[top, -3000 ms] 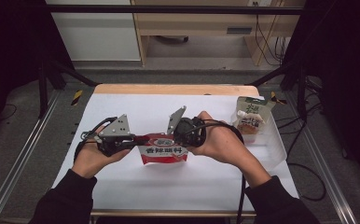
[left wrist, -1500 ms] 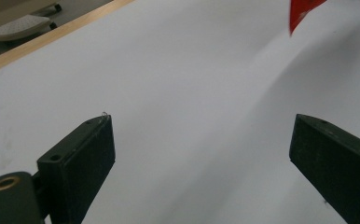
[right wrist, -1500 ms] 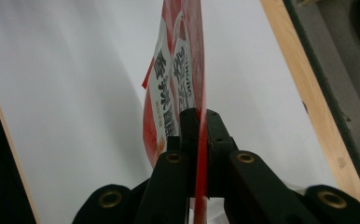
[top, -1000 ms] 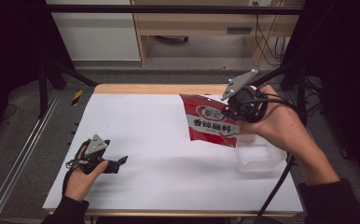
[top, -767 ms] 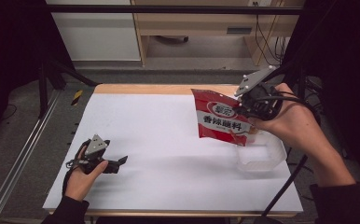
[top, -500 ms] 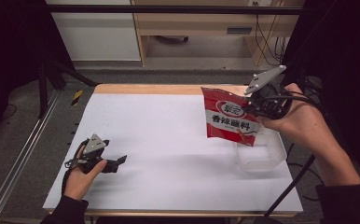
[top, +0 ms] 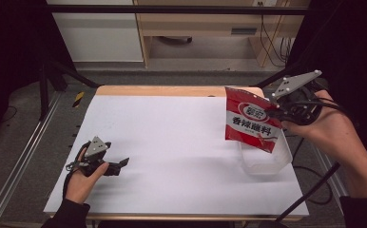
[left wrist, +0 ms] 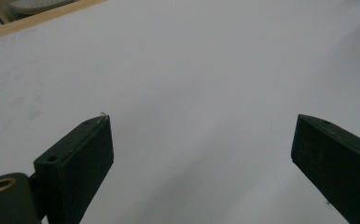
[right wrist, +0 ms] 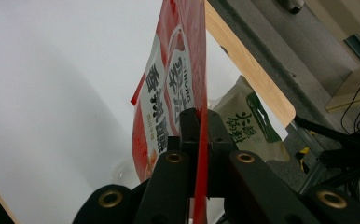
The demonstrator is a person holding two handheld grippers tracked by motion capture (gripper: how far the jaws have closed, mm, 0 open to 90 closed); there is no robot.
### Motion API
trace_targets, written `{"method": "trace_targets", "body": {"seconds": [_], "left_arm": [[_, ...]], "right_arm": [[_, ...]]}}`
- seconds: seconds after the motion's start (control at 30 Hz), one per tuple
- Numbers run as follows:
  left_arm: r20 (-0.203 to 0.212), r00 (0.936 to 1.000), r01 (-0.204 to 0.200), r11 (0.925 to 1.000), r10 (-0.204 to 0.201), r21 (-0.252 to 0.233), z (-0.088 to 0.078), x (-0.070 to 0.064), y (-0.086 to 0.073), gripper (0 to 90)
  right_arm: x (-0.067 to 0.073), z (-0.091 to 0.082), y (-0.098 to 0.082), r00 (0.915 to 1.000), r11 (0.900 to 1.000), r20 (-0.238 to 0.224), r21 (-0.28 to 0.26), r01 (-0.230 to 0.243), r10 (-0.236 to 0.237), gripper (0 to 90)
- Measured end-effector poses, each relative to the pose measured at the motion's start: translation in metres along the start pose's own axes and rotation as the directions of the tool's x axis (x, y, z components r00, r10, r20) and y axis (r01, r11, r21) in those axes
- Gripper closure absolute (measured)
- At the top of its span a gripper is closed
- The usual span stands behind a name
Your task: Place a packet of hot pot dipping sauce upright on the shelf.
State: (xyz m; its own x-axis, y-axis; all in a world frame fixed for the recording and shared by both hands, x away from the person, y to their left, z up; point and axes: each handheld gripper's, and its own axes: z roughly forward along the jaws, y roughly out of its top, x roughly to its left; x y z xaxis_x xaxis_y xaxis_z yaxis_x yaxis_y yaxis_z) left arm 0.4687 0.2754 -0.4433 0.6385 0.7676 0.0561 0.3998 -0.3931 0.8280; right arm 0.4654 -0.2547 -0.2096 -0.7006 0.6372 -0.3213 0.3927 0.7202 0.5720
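Three seconds back both my grippers were on the red pouch point(top: 251, 121) mid-table. Now just my right gripper point(top: 270, 114) has it, lifted over the clear tub point(top: 265, 163), while my left gripper point(top: 123, 163) has pulled back to the near-left, jaws apart.

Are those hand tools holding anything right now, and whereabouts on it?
The right hand-held gripper pinches the red packet by its side edge. The left hand-held gripper is open, holding nothing.

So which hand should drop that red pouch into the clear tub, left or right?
Right. The right tool is already shut on the red pouch, which hangs over the clear tub. The left tool sits open and empty across the table.
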Motion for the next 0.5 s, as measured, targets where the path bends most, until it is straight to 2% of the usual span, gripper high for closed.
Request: {"method": "trace_targets", "body": {"seconds": [0.5], "left_arm": [[0.006, 1.0, -0.005, 1.0, 0.005, 0.003, 0.001, -0.001, 0.0, 5.8]], "right_arm": [[-0.015, 0.004, -0.031, 0.9982, 0.998, 0.016, 0.031, -0.058, 0.057, 89.3]]}}
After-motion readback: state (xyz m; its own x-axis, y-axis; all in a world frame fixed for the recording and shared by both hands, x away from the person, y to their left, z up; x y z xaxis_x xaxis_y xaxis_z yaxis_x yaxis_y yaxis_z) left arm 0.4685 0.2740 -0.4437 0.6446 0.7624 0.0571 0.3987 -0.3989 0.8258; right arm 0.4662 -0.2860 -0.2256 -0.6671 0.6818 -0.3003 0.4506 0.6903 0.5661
